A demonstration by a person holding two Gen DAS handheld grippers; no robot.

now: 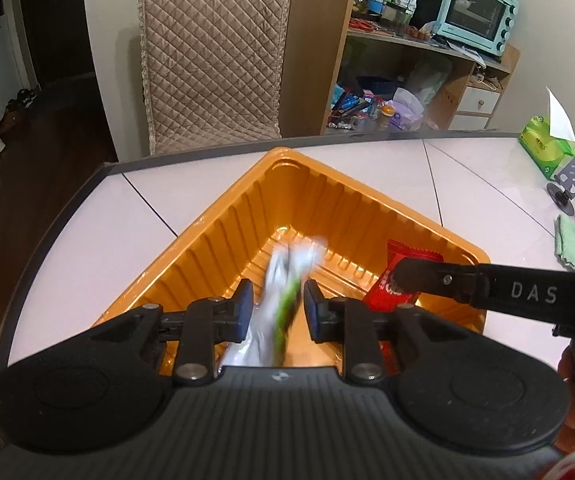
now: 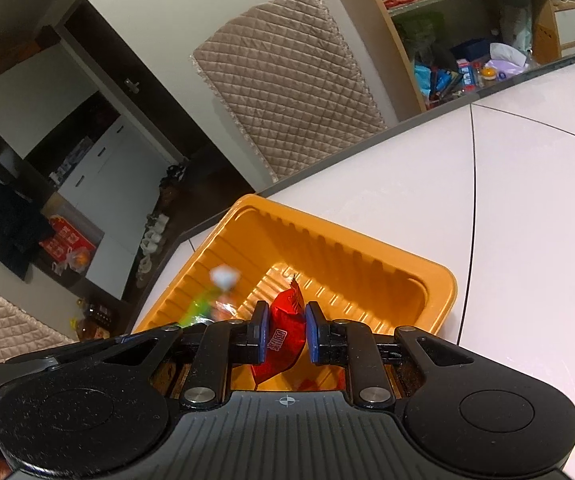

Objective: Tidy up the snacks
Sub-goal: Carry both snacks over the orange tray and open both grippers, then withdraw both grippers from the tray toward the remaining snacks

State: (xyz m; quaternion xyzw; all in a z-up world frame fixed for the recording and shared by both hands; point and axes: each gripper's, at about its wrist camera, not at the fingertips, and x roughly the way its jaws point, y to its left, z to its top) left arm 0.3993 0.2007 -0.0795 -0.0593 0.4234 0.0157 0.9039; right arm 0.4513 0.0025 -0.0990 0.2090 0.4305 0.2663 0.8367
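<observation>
While both of my grippers hang over the orange tray [image 1: 223,216], I judge the step in hand to be the drop: two snacks being let go into it at once.

Nearest to me, the left gripper [image 1: 278,309] has its jaws apart, and the white-and-green packet [image 1: 283,300] sits in the gap between them, smeared by motion blur. It touches neither pad as far as I can see, so I take it to be falling free, though the blur makes that a guess. Its lower end is hidden behind the gripper body.

On the other side, the right gripper [image 2: 286,330] shows the red packet [image 2: 283,336] between its blue pads. The jaws stand slightly apart with a sliver of daylight beside the wrapper on the right, so I read it as loose, not pinched. Its bottom edge is cut off by the gripper body too. From the left camera, the same red packet [image 1: 391,280] appears just right of my jaws, partly covered by the right gripper's finger.

Beyond the jaws, the tray's ribbed floor is bare toward the far corner, and the table [image 1: 467,184] runs on past it.

Next, I would lift both grippers straight up clear of the tray walls, check that both packets lie flat inside, then look for further snacks; none shows on the table from here.
</observation>
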